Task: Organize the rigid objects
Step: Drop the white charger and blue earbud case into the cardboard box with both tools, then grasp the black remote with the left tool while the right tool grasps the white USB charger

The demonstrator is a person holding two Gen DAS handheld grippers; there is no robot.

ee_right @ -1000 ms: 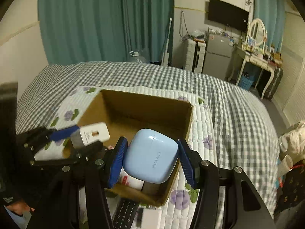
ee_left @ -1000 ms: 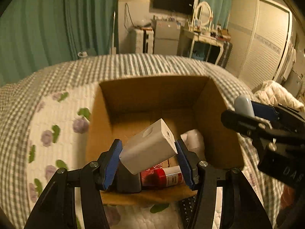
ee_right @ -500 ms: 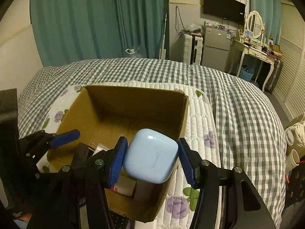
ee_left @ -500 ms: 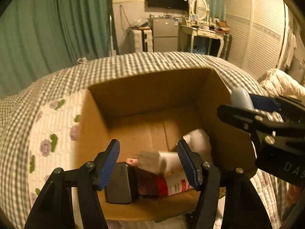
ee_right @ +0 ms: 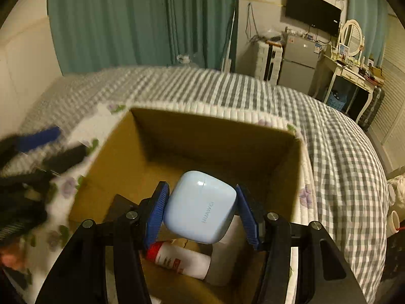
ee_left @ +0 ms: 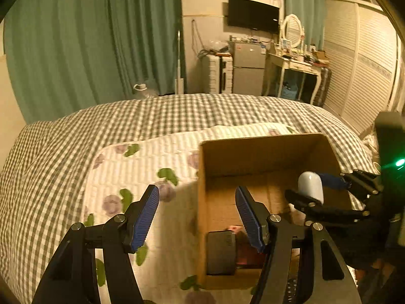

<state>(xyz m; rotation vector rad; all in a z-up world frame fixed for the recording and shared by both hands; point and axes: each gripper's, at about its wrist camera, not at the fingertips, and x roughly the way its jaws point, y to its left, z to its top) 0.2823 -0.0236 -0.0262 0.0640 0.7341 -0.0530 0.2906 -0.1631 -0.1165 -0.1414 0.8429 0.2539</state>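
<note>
An open cardboard box (ee_left: pixel 258 149) sits on a floral quilt on the bed; it also shows in the right wrist view (ee_right: pixel 212 131). My right gripper (ee_right: pixel 200 215) is shut on a pale blue earbud case (ee_right: pixel 200 210) and holds it over the box's inside. The case also shows in the left wrist view (ee_left: pixel 310 186). My left gripper (ee_left: pixel 197 217) is open and empty, straddling the box's left wall. Inside the box lie a white bottle with a red cap (ee_right: pixel 179 259), a dark grey object (ee_left: pixel 220 250) and a white object (ee_right: pixel 225 261).
The floral quilt (ee_left: pixel 141 167) lies on a grey checked bedspread (ee_left: pixel 177 111). A dark remote (ee_left: pixel 291 288) lies by the box's near edge. Green curtains, a fridge, a dressing table and wardrobe doors stand beyond the bed.
My left gripper let go of the white charger into the box, opened, and moved left and back. My right gripper has moved forward over the box with the earbud case.
</note>
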